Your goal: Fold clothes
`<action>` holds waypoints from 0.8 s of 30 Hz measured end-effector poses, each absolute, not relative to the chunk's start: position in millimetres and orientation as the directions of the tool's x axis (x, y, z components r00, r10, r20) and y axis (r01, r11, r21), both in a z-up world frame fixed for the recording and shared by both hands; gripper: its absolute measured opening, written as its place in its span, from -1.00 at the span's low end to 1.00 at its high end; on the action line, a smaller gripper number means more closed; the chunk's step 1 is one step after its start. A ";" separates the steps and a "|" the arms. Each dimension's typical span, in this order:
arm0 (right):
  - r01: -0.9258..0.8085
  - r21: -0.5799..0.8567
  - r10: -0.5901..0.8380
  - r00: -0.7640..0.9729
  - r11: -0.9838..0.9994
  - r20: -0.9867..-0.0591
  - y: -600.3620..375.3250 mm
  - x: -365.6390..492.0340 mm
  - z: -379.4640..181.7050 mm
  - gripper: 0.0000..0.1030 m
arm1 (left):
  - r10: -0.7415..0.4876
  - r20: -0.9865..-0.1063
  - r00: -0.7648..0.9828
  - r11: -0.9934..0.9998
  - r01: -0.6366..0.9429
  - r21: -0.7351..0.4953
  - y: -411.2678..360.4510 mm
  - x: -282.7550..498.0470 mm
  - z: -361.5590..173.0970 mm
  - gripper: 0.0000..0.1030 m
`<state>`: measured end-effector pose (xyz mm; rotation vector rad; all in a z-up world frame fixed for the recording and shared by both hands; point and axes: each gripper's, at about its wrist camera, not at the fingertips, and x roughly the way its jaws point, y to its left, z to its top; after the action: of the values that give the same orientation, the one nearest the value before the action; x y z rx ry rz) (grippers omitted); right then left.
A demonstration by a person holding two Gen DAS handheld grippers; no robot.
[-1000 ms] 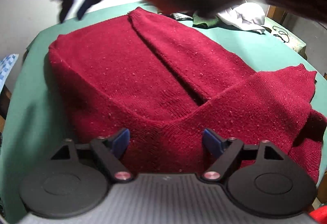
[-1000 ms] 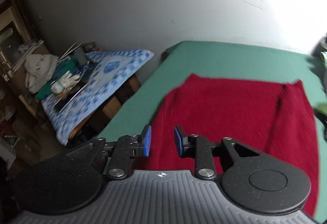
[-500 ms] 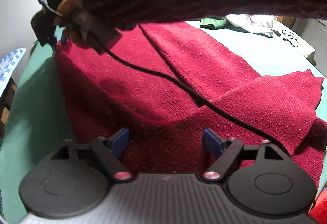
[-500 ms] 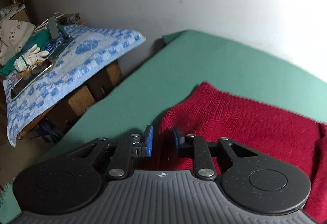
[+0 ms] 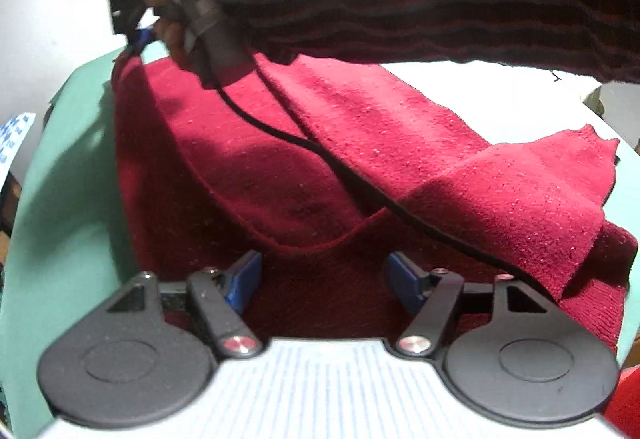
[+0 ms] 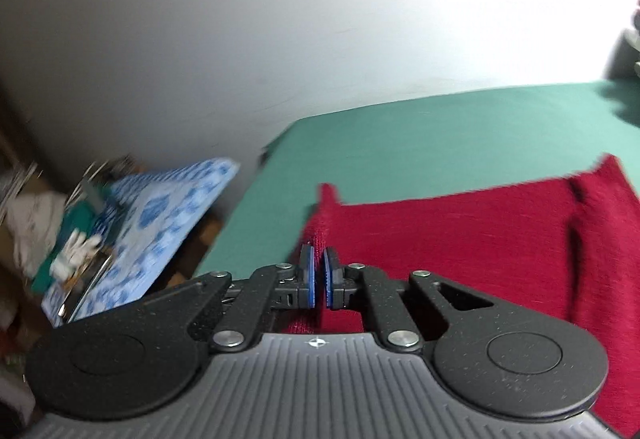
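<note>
Red sweater (image 6: 460, 239) corner pinched in right gripper (image 6: 319, 281), left gripper (image 5: 322, 281) agape.

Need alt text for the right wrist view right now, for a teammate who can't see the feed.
The right gripper is pinched shut on a raised corner of the red sweater, which lies spread over the green table. To the left, off the table, sits a blue patterned cloth with blurred clutter on it, and a pale wall behind.

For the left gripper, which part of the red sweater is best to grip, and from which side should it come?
Probably the near hem of the red sweater, straight ahead of the open left gripper. The edge lies flat on the green table, so coming in low from the near side should let one finger slide under it. The right gripper already pinches the far corner.
</note>
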<state>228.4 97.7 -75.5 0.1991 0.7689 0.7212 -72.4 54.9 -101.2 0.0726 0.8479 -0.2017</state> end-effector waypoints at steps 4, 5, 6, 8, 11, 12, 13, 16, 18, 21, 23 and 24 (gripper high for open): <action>-0.450 0.429 0.621 0.530 0.783 -0.578 68.3 236.5 -85.1 -0.90 | -0.173 -0.749 0.640 0.974 0.226 -0.032 56.0 -70.5 -99.7 0.37; -0.438 0.435 0.617 0.533 0.787 -0.579 62.5 237.6 -87.5 -0.90 | -0.180 -0.747 0.640 0.972 0.230 -0.037 57.3 -71.2 -99.9 0.37; -0.430 0.433 0.610 0.536 0.792 -0.583 58.8 238.4 -90.0 -0.90 | -0.187 -0.746 0.640 0.971 0.235 -0.042 58.6 -71.8 -100.1 0.37; -0.423 0.421 0.596 0.537 0.802 -0.597 56.6 240.5 -96.0 -0.90 | -0.201 -0.741 0.641 0.969 0.240 -0.055 61.5 -73.6 -100.9 0.37; -0.433 0.396 0.583 0.515 0.809 -0.628 55.8 245.0 -104.0 -0.86 | -0.223 -0.741 0.634 0.966 0.246 -0.080 65.9 -75.2 -97.5 0.37; -0.437 0.406 0.593 0.510 0.803 -0.624 54.2 247.8 -105.0 -0.79 | -0.229 -0.741 0.631 0.965 0.245 -0.089 68.0 -75.8 -94.9 0.37; -0.436 0.416 0.600 0.509 0.798 -0.618 52.7 250.3 -103.3 -0.70 | -0.235 -0.742 0.628 0.965 0.245 -0.098 70.1 -76.4 -92.3 0.34; -0.449 0.432 0.622 0.516 0.782 -0.589 53.5 261.7 -95.3 -0.24 | -0.232 -0.726 0.648 0.969 0.218 -0.114 77.9 -73.7 -82.1 0.31; -0.476 0.425 0.636 0.516 0.770 -0.574 59.7 271.1 -89.6 -0.24 | -0.203 -0.714 0.670 0.976 0.197 -0.092 81.7 -70.5 -78.2 0.33; -0.546 0.335 0.623 0.512 0.768 -0.592 82.6 279.4 -89.9 -0.24 | -0.189 -0.731 0.655 0.980 0.173 -0.098 84.9 -66.1 -84.8 0.33; -0.580 0.263 0.601 0.524 0.771 -0.604 99.2 280.7 -93.6 -0.24 | -0.182 -0.745 0.642 0.982 0.158 -0.104 86.8 -63.1 -90.2 0.33; -0.595 0.230 0.591 0.530 0.770 -0.608 106.8 281.2 -95.5 -0.24 | -0.179 -0.751 0.635 0.983 0.150 -0.107 87.8 -61.7 -92.9 0.33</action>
<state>281.2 106.8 -95.5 -0.0056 0.7234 0.7077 -61.7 87.8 -92.9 -0.0356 0.8623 -0.1880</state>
